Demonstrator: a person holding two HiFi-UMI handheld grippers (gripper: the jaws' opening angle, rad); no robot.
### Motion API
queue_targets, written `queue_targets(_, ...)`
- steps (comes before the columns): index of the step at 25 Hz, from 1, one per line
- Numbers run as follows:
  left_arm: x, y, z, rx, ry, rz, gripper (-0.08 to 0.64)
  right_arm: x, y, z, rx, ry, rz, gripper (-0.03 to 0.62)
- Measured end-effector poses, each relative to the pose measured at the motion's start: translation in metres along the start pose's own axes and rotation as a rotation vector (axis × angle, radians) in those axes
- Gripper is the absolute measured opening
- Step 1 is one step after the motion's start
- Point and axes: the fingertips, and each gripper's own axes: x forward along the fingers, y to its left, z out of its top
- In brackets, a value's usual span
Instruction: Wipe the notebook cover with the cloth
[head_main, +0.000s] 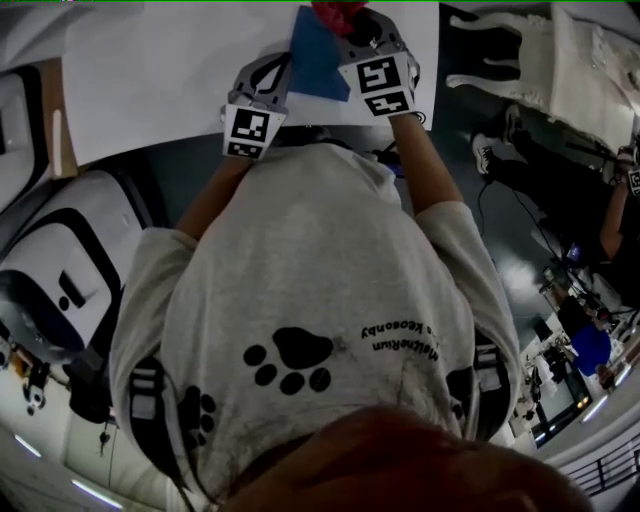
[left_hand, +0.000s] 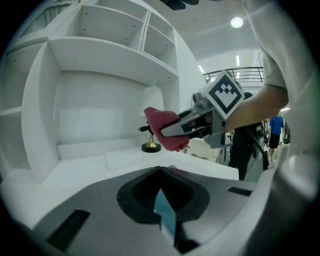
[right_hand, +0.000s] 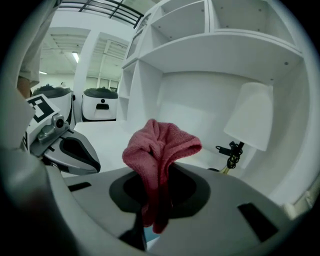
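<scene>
The blue notebook (head_main: 316, 56) is held up over the white table (head_main: 150, 70), and in the left gripper view I see it edge-on (left_hand: 167, 219) between the jaws. My left gripper (head_main: 278, 82) (left_hand: 163, 200) is shut on its left edge. My right gripper (head_main: 352, 32) (right_hand: 157, 202) is shut on a bunched red cloth (right_hand: 161, 150) (head_main: 338, 12), which stands at the notebook's upper right corner. In the left gripper view that cloth (left_hand: 164, 129) hangs above the table, held by the right gripper (left_hand: 176, 131). Whether the cloth touches the cover is hidden.
White shelving (left_hand: 100, 60) rises behind the table. A lamp with a white shade (right_hand: 250, 116) and brass base (left_hand: 151, 147) stands at the back. White machines (head_main: 60, 280) are on my left; another person (head_main: 620, 200) and cables lie to my right.
</scene>
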Motion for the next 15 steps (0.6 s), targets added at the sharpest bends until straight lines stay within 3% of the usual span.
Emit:
queue_targets(9, 0.017, -0.002, -0.047, -0.049, 0.122, -0.020, 0.012, 0.044, 0.009, -0.038, -0.076, 0.136, 0.108, 0.074)
queue_targets(15, 0.019, -0.001, -0.072, -0.110, 0.199, -0.051, 0.012, 0.073, 0.024, -0.061, -0.191, 0.278, 0.210, 0.074)
